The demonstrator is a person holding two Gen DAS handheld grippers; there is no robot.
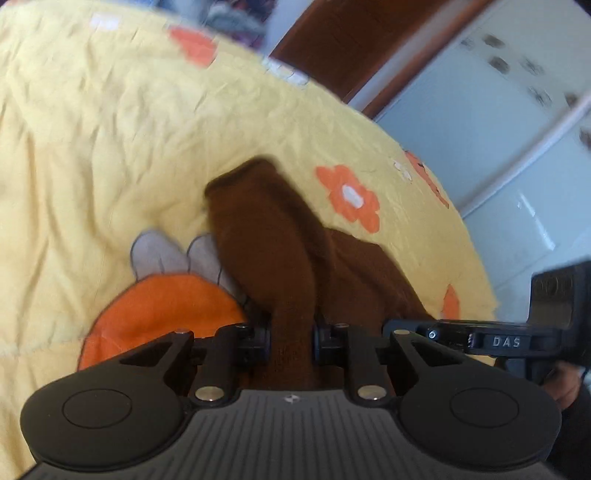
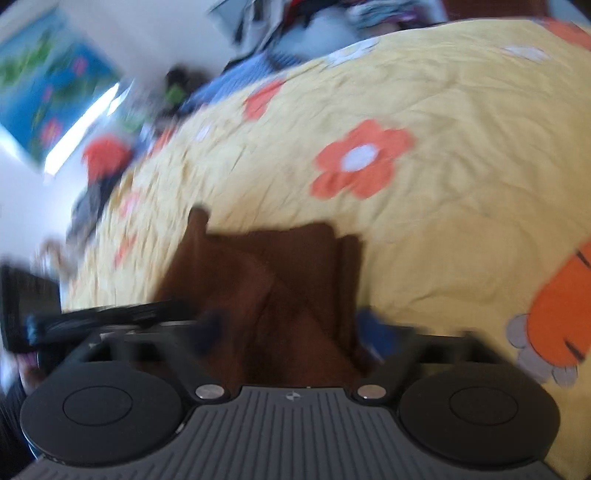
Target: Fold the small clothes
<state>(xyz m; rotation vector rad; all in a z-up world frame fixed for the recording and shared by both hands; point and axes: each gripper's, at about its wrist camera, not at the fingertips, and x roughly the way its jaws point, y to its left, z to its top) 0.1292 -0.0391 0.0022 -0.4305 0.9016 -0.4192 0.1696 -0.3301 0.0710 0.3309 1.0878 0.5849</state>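
A small dark brown knit garment lies on a yellow quilt with orange flowers. My left gripper is shut on a bunched fold of the brown garment, which rises between its jaws. In the right wrist view the same brown garment spreads in folded layers in front of my right gripper. The blurred jaws stand wide on either side of the cloth; whether they pinch it I cannot tell. The other gripper shows at the right edge of the left wrist view and at the left of the right wrist view.
The quilt covers a bed. A pile of mixed clothes lies at its far end. A brown door and white cabinets stand beyond the bed's edge. A colourful picture hangs on the wall.
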